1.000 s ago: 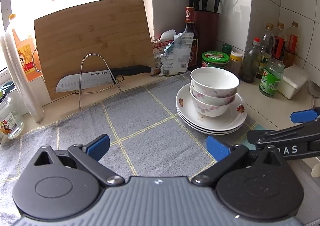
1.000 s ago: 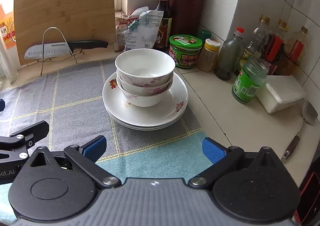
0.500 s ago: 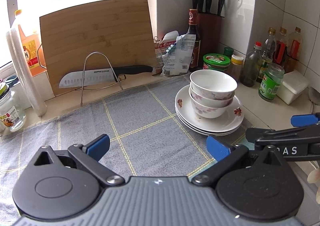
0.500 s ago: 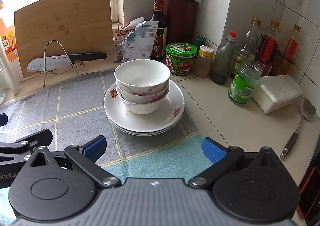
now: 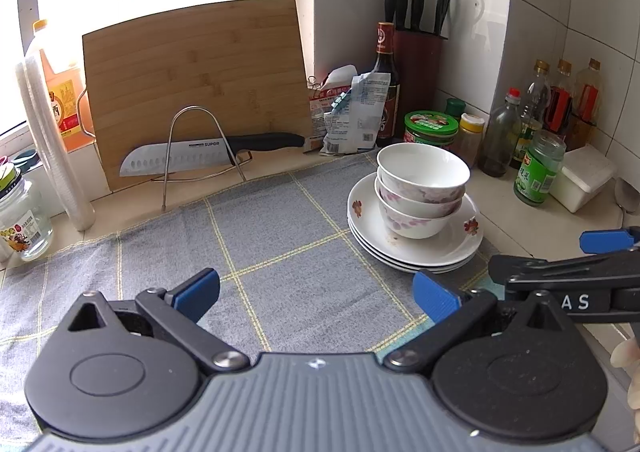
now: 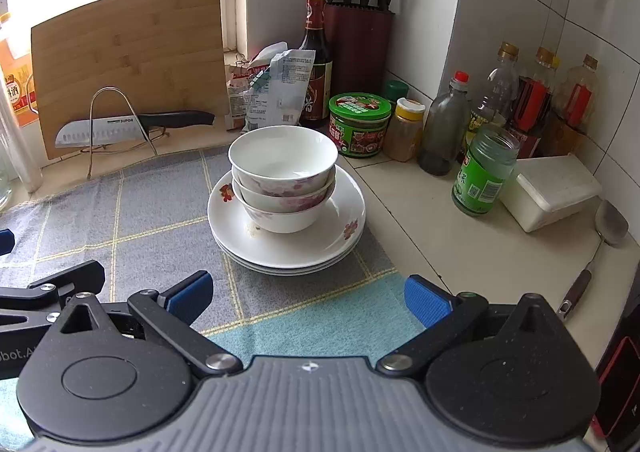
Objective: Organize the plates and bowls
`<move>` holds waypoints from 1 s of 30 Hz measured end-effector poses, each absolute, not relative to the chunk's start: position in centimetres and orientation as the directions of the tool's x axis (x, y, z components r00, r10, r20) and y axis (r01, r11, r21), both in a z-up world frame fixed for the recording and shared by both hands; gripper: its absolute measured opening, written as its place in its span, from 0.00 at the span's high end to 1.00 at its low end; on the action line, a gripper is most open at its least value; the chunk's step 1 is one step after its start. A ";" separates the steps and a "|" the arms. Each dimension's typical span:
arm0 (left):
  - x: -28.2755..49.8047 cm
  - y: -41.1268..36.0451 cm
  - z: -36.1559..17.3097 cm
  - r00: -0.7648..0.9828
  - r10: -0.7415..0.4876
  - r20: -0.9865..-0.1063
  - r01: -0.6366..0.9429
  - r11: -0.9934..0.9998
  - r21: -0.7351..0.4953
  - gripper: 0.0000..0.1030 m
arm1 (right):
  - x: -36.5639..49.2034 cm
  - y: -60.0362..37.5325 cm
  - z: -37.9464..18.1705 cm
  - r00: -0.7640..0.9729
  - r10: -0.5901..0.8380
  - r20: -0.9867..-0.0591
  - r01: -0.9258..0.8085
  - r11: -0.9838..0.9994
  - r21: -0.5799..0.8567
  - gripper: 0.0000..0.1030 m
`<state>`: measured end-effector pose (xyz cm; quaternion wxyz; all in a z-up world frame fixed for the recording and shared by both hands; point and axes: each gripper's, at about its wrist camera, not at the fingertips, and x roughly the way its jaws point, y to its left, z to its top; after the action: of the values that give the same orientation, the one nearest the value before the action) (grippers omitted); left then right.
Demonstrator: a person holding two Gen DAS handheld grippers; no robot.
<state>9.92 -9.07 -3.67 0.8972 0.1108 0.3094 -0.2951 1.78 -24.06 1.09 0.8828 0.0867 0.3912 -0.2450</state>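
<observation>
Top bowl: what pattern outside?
Pink-purple floral print on white top bowl; inside plain white. Right wrist view shows it best.

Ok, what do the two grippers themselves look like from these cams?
Both look alike: the left gripper and right gripper each have a ribbed grey body, two round black discs, black linkage arms with silver pivot pins, and blue fingertip pads. White lettering marks the right gripper's side in the left view. No cables visible.
</observation>
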 end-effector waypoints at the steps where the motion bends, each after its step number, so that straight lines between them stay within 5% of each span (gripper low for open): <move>1: 9.9 -9.1 -3.7 0.634 -0.461 -0.621 0.599 0.801 0.016 0.01 | 1.8 -24.0 1.1 0.575 -0.365 -0.732 0.500 0.865 -0.039 0.00; 30: 9.9 -8.7 -3.5 0.631 -0.455 -0.628 0.592 0.806 0.010 0.01 | 1.6 -23.9 1.4 0.574 -0.381 -0.725 0.500 0.864 -0.058 0.00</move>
<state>9.89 -8.74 -3.46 0.8965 0.1083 0.3151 -0.2919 1.56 -23.88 1.44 0.8837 0.0769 0.3887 -0.2491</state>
